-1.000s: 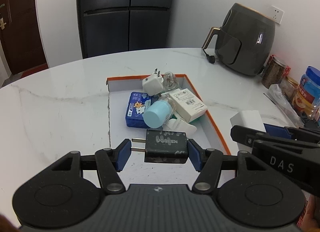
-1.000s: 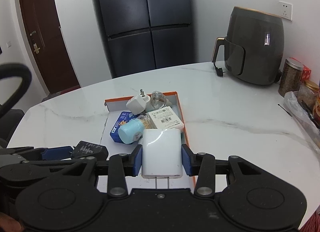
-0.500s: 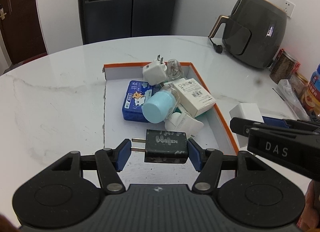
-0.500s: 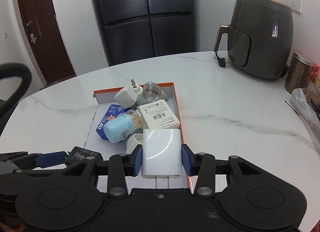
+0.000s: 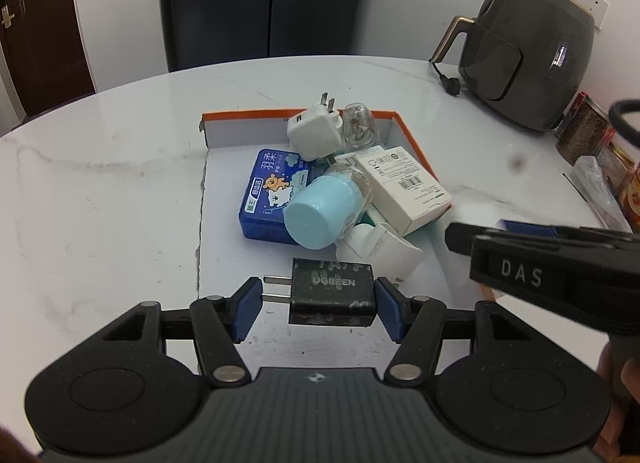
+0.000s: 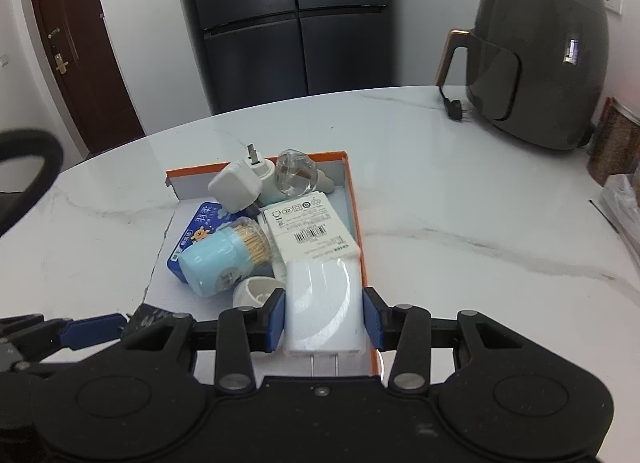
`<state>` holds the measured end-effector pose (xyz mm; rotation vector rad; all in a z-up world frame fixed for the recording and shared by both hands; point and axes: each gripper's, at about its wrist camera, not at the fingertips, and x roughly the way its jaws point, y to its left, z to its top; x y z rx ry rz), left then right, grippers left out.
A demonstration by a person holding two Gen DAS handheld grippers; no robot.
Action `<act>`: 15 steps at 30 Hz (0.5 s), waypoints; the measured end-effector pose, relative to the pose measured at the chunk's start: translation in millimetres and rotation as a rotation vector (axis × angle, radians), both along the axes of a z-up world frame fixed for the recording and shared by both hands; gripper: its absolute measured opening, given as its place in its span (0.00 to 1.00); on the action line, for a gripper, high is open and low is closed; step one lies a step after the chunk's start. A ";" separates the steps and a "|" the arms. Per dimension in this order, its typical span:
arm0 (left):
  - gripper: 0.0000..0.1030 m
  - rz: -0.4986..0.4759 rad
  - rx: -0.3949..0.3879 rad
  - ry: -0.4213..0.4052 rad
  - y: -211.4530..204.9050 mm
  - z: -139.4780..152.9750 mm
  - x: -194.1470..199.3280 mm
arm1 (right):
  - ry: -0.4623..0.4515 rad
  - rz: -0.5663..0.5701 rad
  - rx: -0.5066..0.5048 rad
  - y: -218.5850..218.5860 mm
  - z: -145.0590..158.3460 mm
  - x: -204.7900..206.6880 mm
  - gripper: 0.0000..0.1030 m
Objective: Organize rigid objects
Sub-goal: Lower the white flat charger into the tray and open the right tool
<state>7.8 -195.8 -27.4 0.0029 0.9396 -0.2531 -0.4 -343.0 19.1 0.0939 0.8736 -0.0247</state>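
Note:
An orange-rimmed shallow box (image 5: pixel 296 116) on the white marble table holds a blue tissue pack (image 5: pixel 264 199), a light blue toothpick jar (image 5: pixel 320 215), a white carton (image 5: pixel 404 187), a white cube plug (image 5: pixel 312 135) and a clear bottle (image 5: pixel 358 127). My left gripper (image 5: pixel 320 303) is shut on a black UGREEN charger (image 5: pixel 332 295), low over the box's near end. My right gripper (image 6: pixel 323 319) has a white charger (image 6: pixel 322 303) between its pads, prongs toward the camera, over the box's near right corner (image 6: pixel 360 263). Its jaws are opening while the pads still touch the charger.
A dark air fryer (image 5: pixel 532 51) with its cord stands at the back right of the table (image 5: pixel 100 183). Jars and bags (image 5: pixel 584 131) crowd the right edge. A black fridge (image 5: pixel 260 3) and a brown door (image 6: pixel 80 43) stand behind the table.
Both grippers have come forward and lower toward the box, which now looks nearer and larger. The black and white chargers stay between their pads.

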 end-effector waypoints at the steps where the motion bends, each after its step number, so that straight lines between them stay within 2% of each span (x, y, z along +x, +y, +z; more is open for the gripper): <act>1: 0.60 0.003 0.001 0.004 -0.1 -1.3 1.4 | -0.012 0.003 0.001 -0.2 0.4 0.9 0.52; 7: 0.60 0.005 0.000 0.017 -1.3 -6.1 5.6 | -0.071 0.000 -0.005 -6.6 17.2 -15.1 0.56; 13: 0.61 -0.010 -0.011 0.046 -10.2 -15.1 9.8 | -0.080 -0.018 0.004 -14.6 28.5 -41.5 0.60; 15: 0.74 -0.017 0.004 0.059 -12.8 -16.4 8.9 | -0.085 -0.015 -0.008 -14.0 31.7 -49.0 0.61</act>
